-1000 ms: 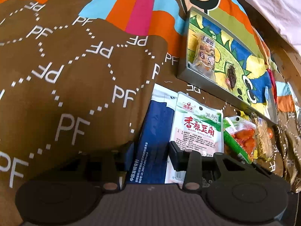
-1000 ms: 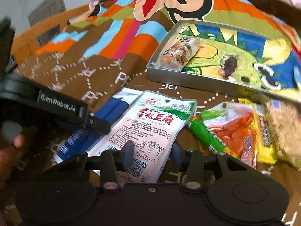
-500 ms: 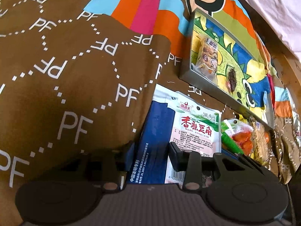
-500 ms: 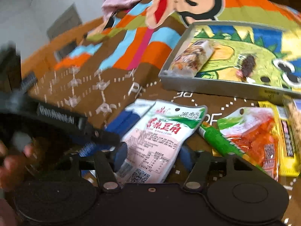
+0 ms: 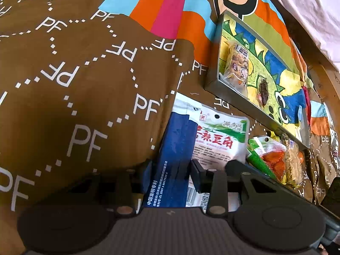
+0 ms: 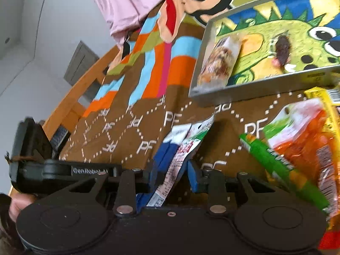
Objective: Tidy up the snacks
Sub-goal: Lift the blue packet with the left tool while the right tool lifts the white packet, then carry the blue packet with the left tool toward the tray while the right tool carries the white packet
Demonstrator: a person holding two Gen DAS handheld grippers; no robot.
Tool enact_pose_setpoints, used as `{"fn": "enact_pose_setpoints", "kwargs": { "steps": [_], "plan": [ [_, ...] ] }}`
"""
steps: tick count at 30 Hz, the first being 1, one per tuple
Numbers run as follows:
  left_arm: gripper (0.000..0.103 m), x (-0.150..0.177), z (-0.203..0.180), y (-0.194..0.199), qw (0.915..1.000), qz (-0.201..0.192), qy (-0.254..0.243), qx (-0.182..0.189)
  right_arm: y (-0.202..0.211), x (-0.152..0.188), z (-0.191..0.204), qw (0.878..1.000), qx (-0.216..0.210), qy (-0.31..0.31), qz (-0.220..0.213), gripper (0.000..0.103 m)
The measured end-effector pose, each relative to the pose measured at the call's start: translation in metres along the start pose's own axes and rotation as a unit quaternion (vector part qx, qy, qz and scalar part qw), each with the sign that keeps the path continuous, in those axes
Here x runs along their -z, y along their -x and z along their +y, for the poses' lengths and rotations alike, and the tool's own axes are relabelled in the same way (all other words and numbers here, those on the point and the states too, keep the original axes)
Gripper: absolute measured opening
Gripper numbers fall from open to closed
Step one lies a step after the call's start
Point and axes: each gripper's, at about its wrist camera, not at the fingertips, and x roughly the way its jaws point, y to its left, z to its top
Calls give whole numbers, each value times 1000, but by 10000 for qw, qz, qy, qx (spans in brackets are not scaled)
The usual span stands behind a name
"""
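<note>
A white snack packet with red characters [image 5: 218, 142] lies on the brown cloth, partly over a blue packet [image 5: 174, 155]. My left gripper [image 5: 171, 175] has its jaws on both sides of the blue packet's near end; the grip is unclear. My right gripper [image 6: 173, 176] is rolled to one side, its jaws either side of the white packet [image 6: 178, 165], which looks tilted on edge; blur hides the contact. The grey tray [image 5: 233, 102] with a dinosaur picture holds a nut bar [image 5: 238, 63] and a dark snack [image 5: 263, 89]. The tray also shows in the right wrist view [image 6: 263, 87].
A green and orange sausage packet [image 6: 297, 146] and yellow packets [image 6: 327, 97] lie to the right of the white packet. Silver foil packets [image 5: 325, 165] lie further right. A wooden frame [image 6: 70, 108] edges the cloth at the left. The left gripper's body [image 6: 36, 161] sits at left.
My right gripper has moved in low and rolled sideways, its jaws now around the white packet, which has tipped up on edge. My left gripper has edged forward along the blue packet.
</note>
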Motion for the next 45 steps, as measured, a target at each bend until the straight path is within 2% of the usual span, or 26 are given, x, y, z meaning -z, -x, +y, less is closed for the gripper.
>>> {"fn": "enact_pose_setpoints", "kwargs": {
  "steps": [2,4,6,9,15,18,19,21,25,27,31,33,36,39,42,44,45],
  "plan": [
    [42,0,0,0,10000,3,2,4,-4,-2,-8,9996,-129,-249,66,41],
    [42,0,1,0,10000,3,7,8,-10,-3,-15,9990,-123,-401,145,43],
    [42,0,0,0,10000,1,-10,3,-15,0,-14,9996,11,-221,181,42],
    [43,0,0,0,10000,-2,-6,4,-22,0,-13,9998,171,-13,122,47],
    [44,0,1,-2,10000,11,-55,7,-33,-2,-20,9996,0,-240,153,48],
    [44,1,1,-2,10000,7,-68,27,-31,-2,-23,9986,-73,-492,160,34],
    [44,1,1,-2,10000,7,-80,35,-29,-2,-24,9983,-38,-564,151,23],
    [44,2,0,-1,9999,-5,-142,30,-26,-2,-25,9975,-10,-684,147,19],
    [44,4,-4,3,9996,-21,-265,-16,-12,-2,-7,9990,311,-309,48,17],
    [43,7,-7,6,9993,-24,-365,-51,-3,-4,5,9978,652,-3,82,17],
    [41,15,-17,12,9978,-7,-637,-199,16,-3,31,9860,1416,842,251,18],
    [41,20,-20,15,9970,15,-728,-246,21,0,39,9804,1608,1077,365,19],
    [41,24,-24,15,9960,61,-842,-306,20,5,37,9823,1490,1054,424,20],
    [41,23,-23,12,9959,99,-834,-333,12,6,28,9883,1230,768,479,24],
    [43,21,-19,10,9966,118,-755,-292,8,3,19,9936,948,397,463,31],
    [43,20,-17,8,9969,135,-723,-276,3,1,9,9961,715,63,505,41],
    [43,19,-16,7,9969,140,-727,-274,0,1,4,9965,643,-52,529,43]
  ]
}}
